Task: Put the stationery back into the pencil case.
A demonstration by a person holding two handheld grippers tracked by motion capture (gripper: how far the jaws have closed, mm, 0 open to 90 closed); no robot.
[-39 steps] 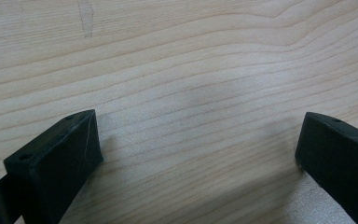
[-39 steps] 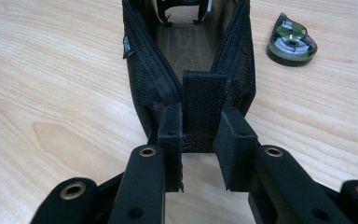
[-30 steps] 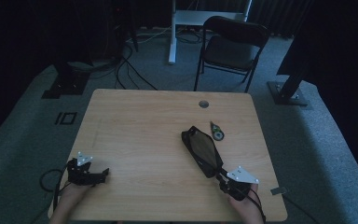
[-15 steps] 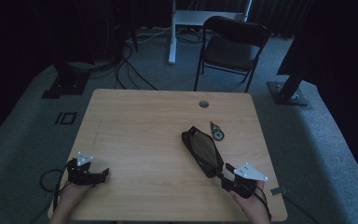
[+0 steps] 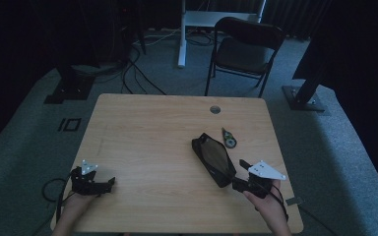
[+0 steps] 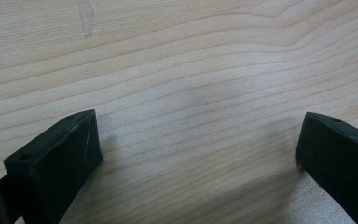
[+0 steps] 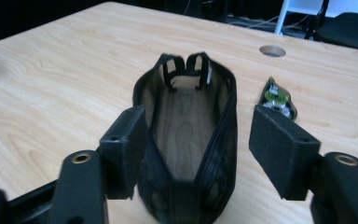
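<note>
Pouch (image 7: 186, 140) – black mesh, lies open on tabletop (image 5: 152, 132) w/ small green item (image 5: 229, 139) beside; right tool (image 7: 198, 154) just opening, straddles its near end, pads clear. Lift straight up. Left tool (image 6: 200, 154) wide, empty.

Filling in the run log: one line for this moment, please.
right gripper: jaws just opened, astride black mesh pouch | left gripper: open on table

high view: overhead, facing forward-down | right gripper view: close, low over table (image 5: 142, 132) | shared: pouch (image 7: 186, 140)
</note>
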